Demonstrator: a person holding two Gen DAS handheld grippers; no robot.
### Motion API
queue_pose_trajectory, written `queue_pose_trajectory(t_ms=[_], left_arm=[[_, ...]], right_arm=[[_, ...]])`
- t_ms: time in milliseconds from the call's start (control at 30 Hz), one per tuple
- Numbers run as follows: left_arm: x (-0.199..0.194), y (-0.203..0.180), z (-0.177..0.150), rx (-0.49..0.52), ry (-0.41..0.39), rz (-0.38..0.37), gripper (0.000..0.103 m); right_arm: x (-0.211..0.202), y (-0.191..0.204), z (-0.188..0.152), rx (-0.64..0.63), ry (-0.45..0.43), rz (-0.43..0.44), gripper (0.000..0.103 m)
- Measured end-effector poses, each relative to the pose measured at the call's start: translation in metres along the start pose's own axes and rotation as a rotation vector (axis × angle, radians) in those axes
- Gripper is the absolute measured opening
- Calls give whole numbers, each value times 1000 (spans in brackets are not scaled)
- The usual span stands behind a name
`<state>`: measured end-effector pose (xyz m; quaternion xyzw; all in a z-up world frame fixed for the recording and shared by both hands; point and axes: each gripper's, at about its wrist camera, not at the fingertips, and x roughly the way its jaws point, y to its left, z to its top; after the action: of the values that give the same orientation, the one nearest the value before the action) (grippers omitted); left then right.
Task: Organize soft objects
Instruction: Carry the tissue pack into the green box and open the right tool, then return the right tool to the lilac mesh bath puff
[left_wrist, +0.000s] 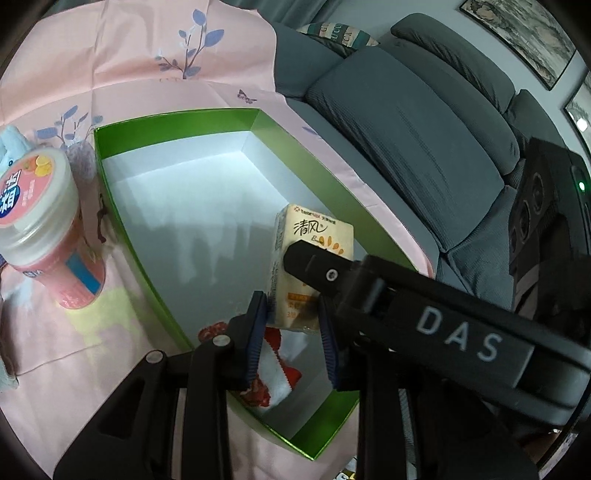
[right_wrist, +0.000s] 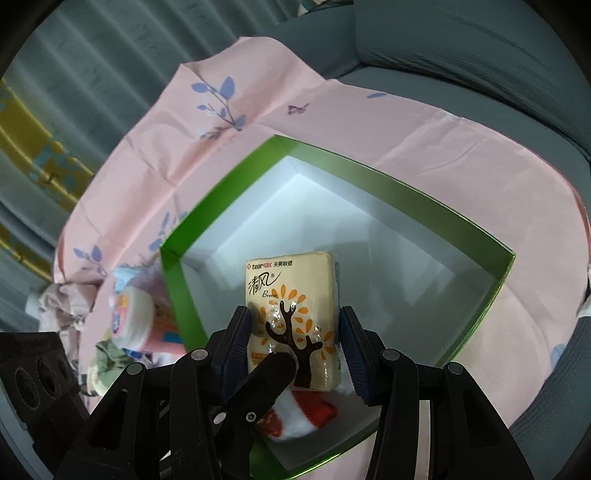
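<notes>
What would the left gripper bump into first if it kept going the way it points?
The left gripper already holds the tissue pack; straight ahead, that pack would probably meet the white floor of the green box first.

You see a tissue pack (right_wrist: 291, 314) in glossy, crinkled plastic film, a cardboard box (right_wrist: 373, 184) with satin green walls and matt white inside, smooth creased pink cloth (left_wrist: 147, 48), and a ribbed grey fabric sofa (left_wrist: 406, 122).
</notes>
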<state>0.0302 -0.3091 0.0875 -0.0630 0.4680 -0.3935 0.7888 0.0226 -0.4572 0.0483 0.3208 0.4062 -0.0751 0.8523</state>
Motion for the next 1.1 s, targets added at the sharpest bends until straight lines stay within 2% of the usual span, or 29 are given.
queue_pose_trajectory(t_ms=[233,367,400,467,633,767,900,1000,1100], left_arm=[[-7,2,-3,-16,-18,5,31],[-27,1,-4,0,-69,45,47],[-34,1,-5,3,-86,50,49],[-45,3,-7,8,-105,67,63],[-79,11,-13,8,-166,82,84],[-109,24,-20,-4,-222,129,99],[-135,45,-29,-54,-256,193,102],[-150,64,-36,-100,-263,245,102],[-169,82,-45,-138,-279,328,102]], right_arm=[[-6,3,1,-8,-19,-23,52],[-11,10,-1,-23,-38,-21,53],[-13,12,-1,-24,-41,-21,54],[-16,16,-2,-31,-54,-25,64],[-28,33,-8,-79,-87,-11,66],[-37,46,-13,-111,-116,-12,76],[-43,60,-18,-150,-133,24,87],[-46,75,-23,-196,-140,52,89],[-48,89,-28,-238,-141,77,93]])
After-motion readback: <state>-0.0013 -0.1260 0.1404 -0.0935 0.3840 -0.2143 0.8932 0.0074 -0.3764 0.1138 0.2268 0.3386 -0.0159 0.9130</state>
